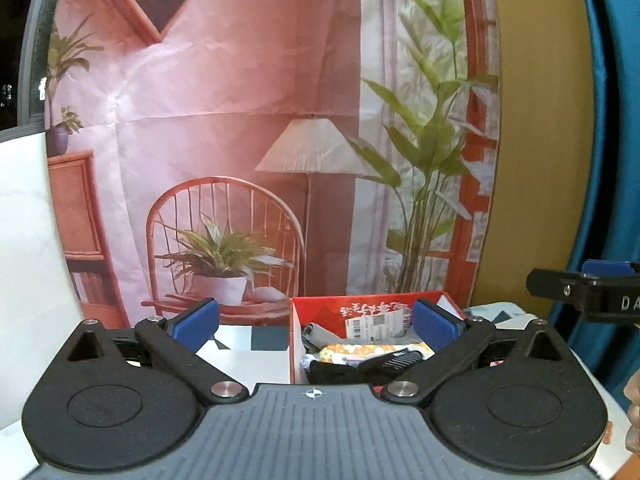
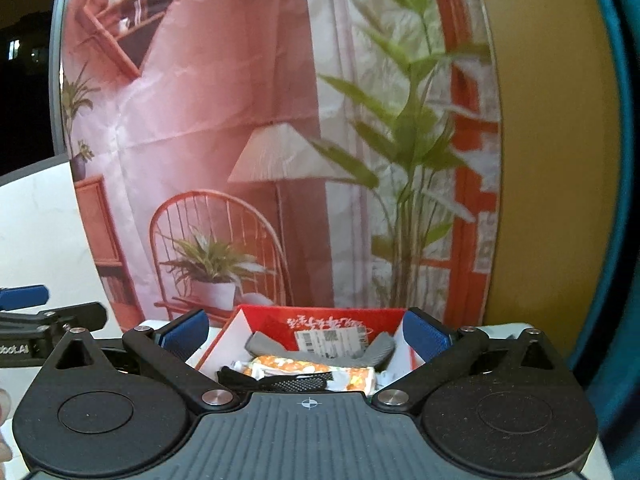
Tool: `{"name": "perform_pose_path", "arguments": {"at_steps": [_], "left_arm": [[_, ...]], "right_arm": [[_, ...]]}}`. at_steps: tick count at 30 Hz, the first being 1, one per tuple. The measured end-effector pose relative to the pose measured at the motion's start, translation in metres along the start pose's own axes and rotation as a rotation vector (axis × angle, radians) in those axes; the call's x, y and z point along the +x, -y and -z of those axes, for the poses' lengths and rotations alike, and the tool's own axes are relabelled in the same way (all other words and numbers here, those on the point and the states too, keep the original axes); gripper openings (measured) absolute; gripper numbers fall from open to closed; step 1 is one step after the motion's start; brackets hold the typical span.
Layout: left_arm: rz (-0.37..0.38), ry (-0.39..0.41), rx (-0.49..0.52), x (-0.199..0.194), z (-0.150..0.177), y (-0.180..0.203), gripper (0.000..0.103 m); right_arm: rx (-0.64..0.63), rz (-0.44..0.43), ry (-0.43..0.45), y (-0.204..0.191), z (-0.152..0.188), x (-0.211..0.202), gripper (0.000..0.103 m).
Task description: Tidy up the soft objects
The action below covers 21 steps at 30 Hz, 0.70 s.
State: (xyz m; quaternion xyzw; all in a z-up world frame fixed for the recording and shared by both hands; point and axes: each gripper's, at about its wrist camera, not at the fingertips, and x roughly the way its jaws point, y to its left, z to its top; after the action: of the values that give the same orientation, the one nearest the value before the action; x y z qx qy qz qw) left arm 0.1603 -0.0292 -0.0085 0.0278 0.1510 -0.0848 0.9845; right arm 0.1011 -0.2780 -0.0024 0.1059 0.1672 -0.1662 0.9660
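1. A printed backdrop (image 1: 240,140) of a pink room with a rattan chair, a floor lamp and tall green plants hangs behind a table (image 1: 240,364) covered in a white, grey and black geometric pattern.
2. On that table stands a red cardboard box (image 2: 384,318), open at the top, with white inner walls and a shipping label on its far wall.
3. Inside the box lie the soft objects: a grey sock (image 2: 264,344) draped along the back, an orange-and-white patterned cloth (image 2: 304,368) across the middle, and a black fabric piece (image 2: 280,384) at the near edge.
4. The left gripper (image 1: 316,326) hovers in front of the box, its blue-padded fingers spread wide with nothing between them.
5. The right gripper (image 2: 306,332) hangs just beside it, jaws likewise fully apart and empty, framing the box from above.
6. Each tool's tip shows at the edge of the other's view.
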Motion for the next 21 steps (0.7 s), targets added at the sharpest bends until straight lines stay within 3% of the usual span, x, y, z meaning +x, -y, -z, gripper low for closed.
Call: {"name": "perform_pose_path", "arguments": {"at_steps": [13, 21], "left_arm": [[-0.058, 0.048, -0.023, -0.101, 0.011, 0.001, 0.103], [-0.081, 0.066, -0.036, -0.141, 0.020, 0.001, 0.103]], "right_arm": [[0.005, 0.053, 0.065, -0.017, 0.003, -0.109, 0.103], [-0.043, 0.095, 0.064, -0.036, 0.015, -0.149, 0.103]]}}
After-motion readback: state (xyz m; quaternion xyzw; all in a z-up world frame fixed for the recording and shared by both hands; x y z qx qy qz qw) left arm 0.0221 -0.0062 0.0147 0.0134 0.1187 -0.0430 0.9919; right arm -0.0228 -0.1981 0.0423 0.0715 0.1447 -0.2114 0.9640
